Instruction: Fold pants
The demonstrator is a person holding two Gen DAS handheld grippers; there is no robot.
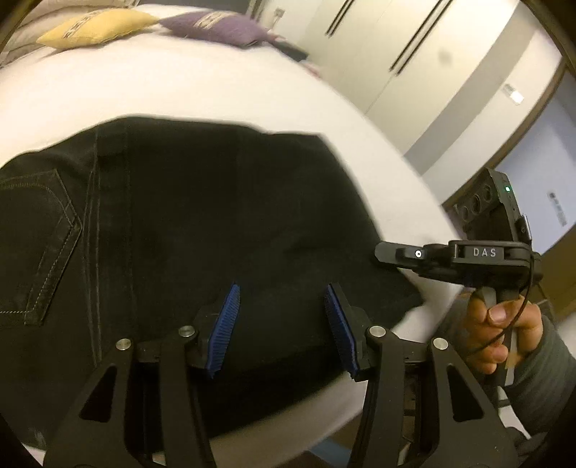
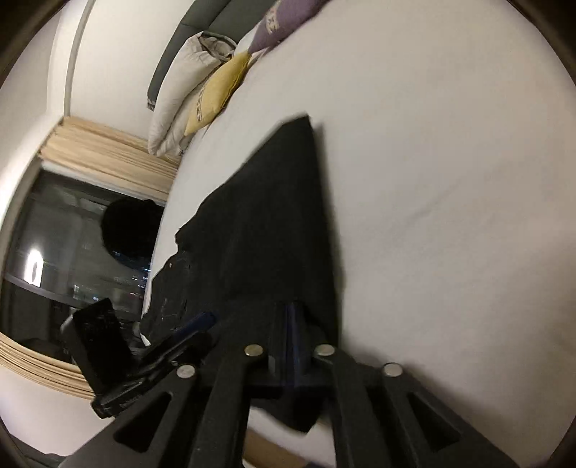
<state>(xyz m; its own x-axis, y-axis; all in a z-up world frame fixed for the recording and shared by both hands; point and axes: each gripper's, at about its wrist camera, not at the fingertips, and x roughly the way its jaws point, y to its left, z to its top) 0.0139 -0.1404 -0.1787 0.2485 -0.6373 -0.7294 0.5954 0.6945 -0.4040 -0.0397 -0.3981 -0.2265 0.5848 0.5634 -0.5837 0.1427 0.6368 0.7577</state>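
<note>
The left gripper (image 1: pixel 282 327) hovers just above the black pants (image 1: pixel 187 223) with its two blue-padded fingers (image 1: pixel 225 327) spread wide apart and nothing between them. The cloth beneath it is a flat folded layer near the bed's near edge.

The right gripper (image 2: pixel 293 345) has its fingers pressed together, and a fold of the pants (image 2: pixel 273 230) is pinched between the blue pads at the garment's near right corner. In the left wrist view this gripper (image 1: pixel 387 253) reaches in from the right, its tip at the right edge of the cloth, with the person's right hand (image 1: pixel 500 324) wrapped around the handle below it.

The pants lie spread on the white bed (image 1: pixel 180 90), close to its near edge and right side. A back pocket (image 1: pixel 36 244) with pale stitching shows on the left part of the cloth, next to a stitched seam running toward the far edge.

At the head of the bed, well apart from the pants, lie a yellow cushion (image 1: pixel 97 27) and a purple cushion (image 1: pixel 219 27), with white pillows (image 2: pixel 187 90) stacked beside them. Past the bed's left side a dark window (image 2: pixel 72 244) sits under a pale curtain (image 2: pixel 108 147). White wardrobe doors (image 1: pixel 396 46) stand beyond the right side.
</note>
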